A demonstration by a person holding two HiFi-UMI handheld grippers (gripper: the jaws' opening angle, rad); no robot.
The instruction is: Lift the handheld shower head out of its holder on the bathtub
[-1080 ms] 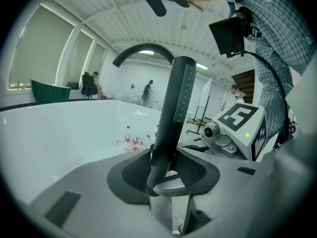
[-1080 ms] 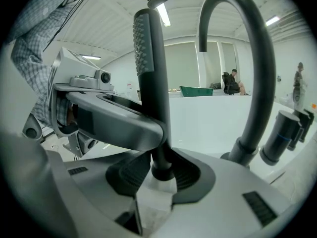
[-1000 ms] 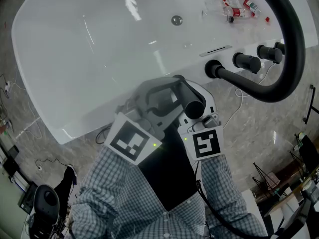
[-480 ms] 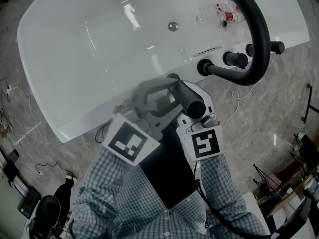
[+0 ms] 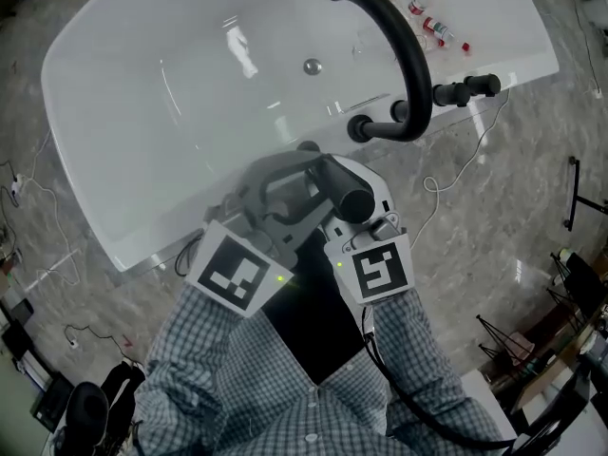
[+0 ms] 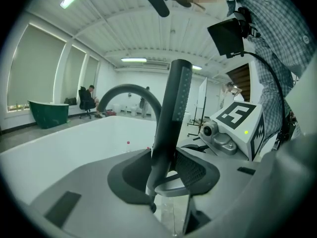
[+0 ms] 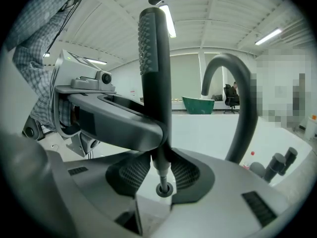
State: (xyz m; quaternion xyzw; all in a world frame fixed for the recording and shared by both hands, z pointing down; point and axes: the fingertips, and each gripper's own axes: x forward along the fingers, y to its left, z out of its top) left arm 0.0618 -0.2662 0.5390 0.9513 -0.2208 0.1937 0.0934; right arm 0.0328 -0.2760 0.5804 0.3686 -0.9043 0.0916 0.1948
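Both grippers are on the handheld shower head (image 5: pixel 343 187).
- Left gripper (image 6: pixel 166 168): jaws clamped on the lower part of the wand (image 6: pixel 173 108).
- Right gripper (image 7: pixel 161 171): jaws nearly together, pinching the thin stem at its base (image 7: pixel 154 58).
- Head view: left gripper (image 5: pixel 306 177) and right gripper (image 5: pixel 359 212) sit side by side, close to the person's chest. The shower head is up off the white bathtub (image 5: pixel 142 112), over its near rim.
- The black arched spout (image 5: pixel 407 55) and 2 knobs (image 5: pixel 467 89) are well apart from it.
- Bottles (image 5: pixel 429 19) lie in the tub.

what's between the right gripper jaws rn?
The shower head: its thin lower stem sits clamped in the right gripper, as the right gripper view shows.
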